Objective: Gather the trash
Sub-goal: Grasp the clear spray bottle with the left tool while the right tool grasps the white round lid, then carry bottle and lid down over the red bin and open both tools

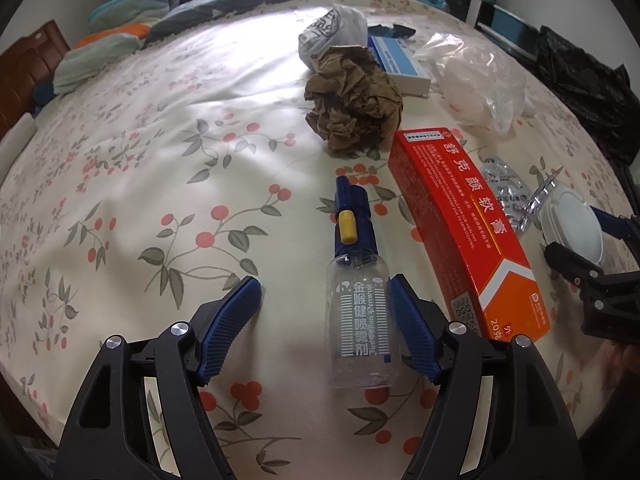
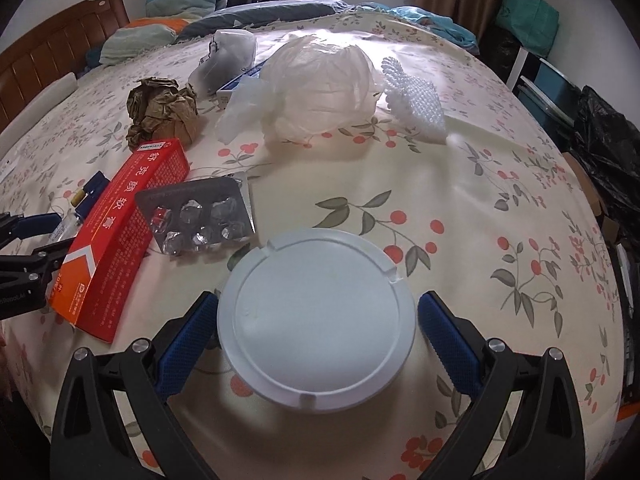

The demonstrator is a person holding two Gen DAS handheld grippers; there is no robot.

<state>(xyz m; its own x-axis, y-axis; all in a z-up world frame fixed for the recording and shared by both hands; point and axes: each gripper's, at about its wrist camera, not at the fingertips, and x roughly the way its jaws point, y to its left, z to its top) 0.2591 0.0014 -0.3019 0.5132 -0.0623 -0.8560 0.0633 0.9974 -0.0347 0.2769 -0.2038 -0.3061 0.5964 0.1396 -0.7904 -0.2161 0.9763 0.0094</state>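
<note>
Judging the collecting as barely begun: every scrap lying loose on the floral bedspread, nothing bagged as far as the views show.

Starting at the left: left gripper hanging low over the bed, jaws spread wide, gripping nothing, straddling the clear spray bottle. Bottle lying flat, blue nozzle pointing away, sitting nearer the right-hand finger, possibly touching it, well off the other. Likely lining up for a first grab here.

Moving right: crumpled brown paper sitting farther back, a white printed bag and a blue-and-white box behind it. Red ointment box lying just beside the bottle, running diagonally. Silver blister pack resting against the red box's far side, pockets looking burst.

Continuing right: right gripper also hovering low, jaws gaping, clasping nothing, bracketing the round white lid; left-hand pad sitting at the lid's rim, the other just apart. Clear plastic bag heaped beyond, white bubble wrap just to its right.

Ending at the far right: black trash bag waiting off the bed's edge, presumably the destination, contents not visible. Remaining work: closing on each piece and carrying all of them across.
</note>
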